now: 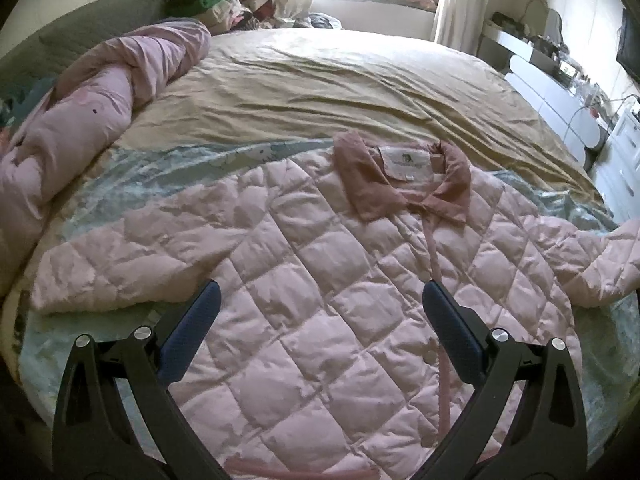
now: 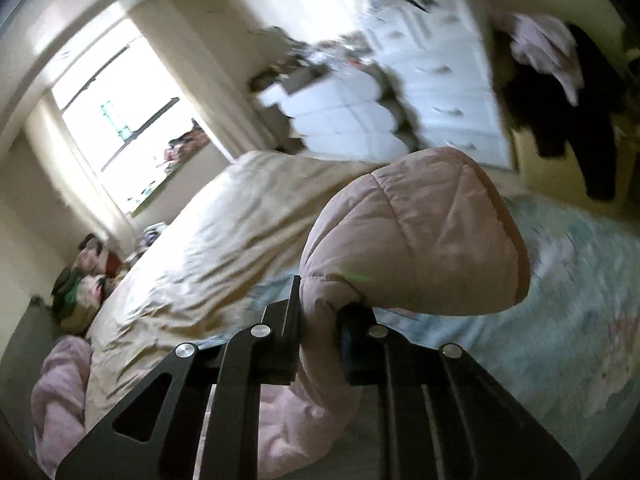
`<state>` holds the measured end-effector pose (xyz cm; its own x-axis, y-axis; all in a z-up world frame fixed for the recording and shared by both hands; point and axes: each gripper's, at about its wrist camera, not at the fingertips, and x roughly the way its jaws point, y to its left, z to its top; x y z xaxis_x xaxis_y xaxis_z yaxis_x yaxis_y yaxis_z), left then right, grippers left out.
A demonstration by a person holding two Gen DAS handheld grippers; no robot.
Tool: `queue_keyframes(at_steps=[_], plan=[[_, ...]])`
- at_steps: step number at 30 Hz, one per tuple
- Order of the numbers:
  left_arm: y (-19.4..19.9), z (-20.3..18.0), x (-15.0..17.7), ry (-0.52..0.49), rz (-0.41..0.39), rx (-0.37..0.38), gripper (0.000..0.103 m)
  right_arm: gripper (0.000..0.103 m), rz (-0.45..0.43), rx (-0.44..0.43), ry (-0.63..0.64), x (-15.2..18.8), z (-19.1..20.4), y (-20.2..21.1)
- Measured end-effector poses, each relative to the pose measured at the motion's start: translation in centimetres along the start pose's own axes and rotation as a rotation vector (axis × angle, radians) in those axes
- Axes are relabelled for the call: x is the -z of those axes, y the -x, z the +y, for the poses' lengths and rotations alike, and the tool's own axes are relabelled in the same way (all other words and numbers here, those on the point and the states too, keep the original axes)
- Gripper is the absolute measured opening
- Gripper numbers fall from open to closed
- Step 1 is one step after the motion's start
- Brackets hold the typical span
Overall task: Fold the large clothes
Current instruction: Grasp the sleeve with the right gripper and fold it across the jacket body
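A pink quilted jacket (image 1: 320,264) lies spread face up on the bed, its darker pink collar (image 1: 404,176) toward the far side. My left gripper (image 1: 320,300) hovers above the jacket's chest, jaws wide apart and nothing between them. The jacket's right sleeve (image 1: 600,264) runs off to the right edge of the left wrist view. In the right wrist view my right gripper (image 2: 318,312) is shut on the end of a pink quilted sleeve (image 2: 416,240), which is lifted off the bed and bulges above the fingers. That view is blurred.
A rolled pink duvet (image 1: 92,120) lies along the bed's left side. The tan sheet (image 1: 320,80) covers the far half, a pale blue patterned cover (image 2: 560,300) the near half. White drawers (image 2: 440,80) stand beside the bed; piled clothes (image 1: 224,4) sit by the window.
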<state>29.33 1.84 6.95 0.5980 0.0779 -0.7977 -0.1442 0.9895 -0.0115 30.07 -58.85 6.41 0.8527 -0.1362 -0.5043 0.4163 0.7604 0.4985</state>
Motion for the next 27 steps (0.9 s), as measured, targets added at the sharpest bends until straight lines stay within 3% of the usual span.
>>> queue_keyframes(at_steps=[7, 15, 27], plan=[[1.6, 2.0, -1.2, 0.039, -0.027, 0.024, 0.095, 0.014, -0.027, -0.139, 0.190, -0.9, 8.6, 2.5], [1.8, 5.1, -1.1, 0.092, -0.029, 0.041, 0.095, 0.014, -0.028, -0.269, 0.374, 1.0, 18.1, 4.4], [1.6, 9.3, -1.0, 0.135, -0.037, 0.055, 0.095, 0.014, 0.062, -0.425, 0.570, 9.7, 29.8, 4.0]])
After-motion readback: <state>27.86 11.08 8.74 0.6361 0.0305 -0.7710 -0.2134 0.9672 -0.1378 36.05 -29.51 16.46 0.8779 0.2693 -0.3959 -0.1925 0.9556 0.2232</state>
